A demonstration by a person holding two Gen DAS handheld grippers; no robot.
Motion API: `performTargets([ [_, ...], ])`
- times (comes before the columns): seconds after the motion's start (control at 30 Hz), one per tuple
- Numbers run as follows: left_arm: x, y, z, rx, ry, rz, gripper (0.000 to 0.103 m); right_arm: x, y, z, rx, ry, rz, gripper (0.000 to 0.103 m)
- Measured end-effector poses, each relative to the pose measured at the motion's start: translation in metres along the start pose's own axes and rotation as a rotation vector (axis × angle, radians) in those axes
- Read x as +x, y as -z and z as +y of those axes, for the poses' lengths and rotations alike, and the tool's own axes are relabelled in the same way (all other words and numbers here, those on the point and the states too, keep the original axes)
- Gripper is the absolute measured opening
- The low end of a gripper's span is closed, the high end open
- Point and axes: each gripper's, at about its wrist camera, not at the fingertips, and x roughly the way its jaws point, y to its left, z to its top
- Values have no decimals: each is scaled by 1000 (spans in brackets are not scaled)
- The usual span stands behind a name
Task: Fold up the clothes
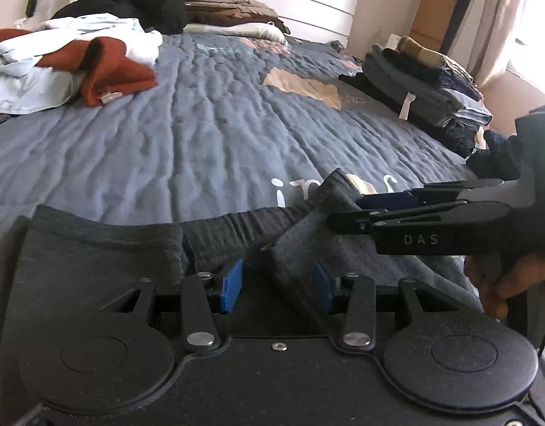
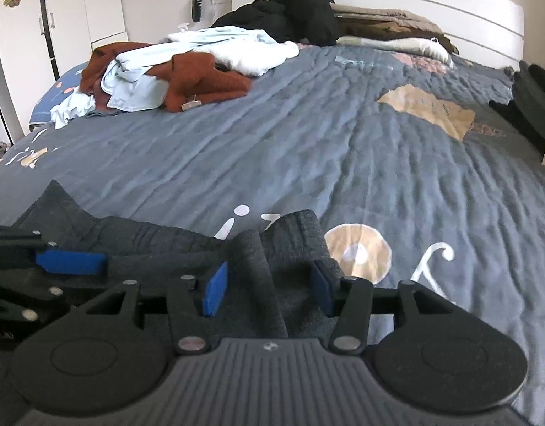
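A dark grey garment (image 1: 105, 245) lies at the near edge of the blue-grey quilt (image 1: 208, 135), its ribbed band running across. My left gripper (image 1: 278, 285) is open, its blue pads either side of a raised fold of the cloth. My right gripper (image 1: 347, 213) comes in from the right in the left wrist view, over the garment's lifted corner. In the right wrist view the right gripper (image 2: 269, 293) is open with grey cloth (image 2: 286, 248) bunched between its pads. The left gripper's blue pad (image 2: 71, 262) shows at the left.
A heap of unfolded clothes, rust-red (image 2: 205, 81) and pale blue, lies at the far left of the bed. Dark garments (image 2: 301, 10) and pillows sit by the white headboard. A stack of folded clothes (image 1: 429, 85) stands at the right edge. White wardrobes (image 2: 59, 17) stand at left.
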Motion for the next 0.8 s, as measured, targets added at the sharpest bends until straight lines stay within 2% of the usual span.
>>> performTargets([
  [0.07,2,1,-1,17,-7,-14,40,4,1,-1,10,-11,-1,47],
  [0.1,3,0,-1,22,-8,-21,28,7,0,-2,11,-15,-1,44],
  [0.13,3,0,-1,20,-6,-23,16,8,0,-2,16,-22,1,34],
  [0.23,0,-2,-2,12,7,-30,7,5,-2,-3,35,-35,-3,15],
  [0.4,-10,-13,-6,33,18,-78,6,-5,-10,-4,62,-43,-39,4],
  [0.67,-3,-36,-12,87,10,-111,5,-16,-30,-8,98,-21,-130,2],
  [0.8,10,-35,-4,91,-20,-84,5,-4,-34,-9,84,-10,-121,2],
])
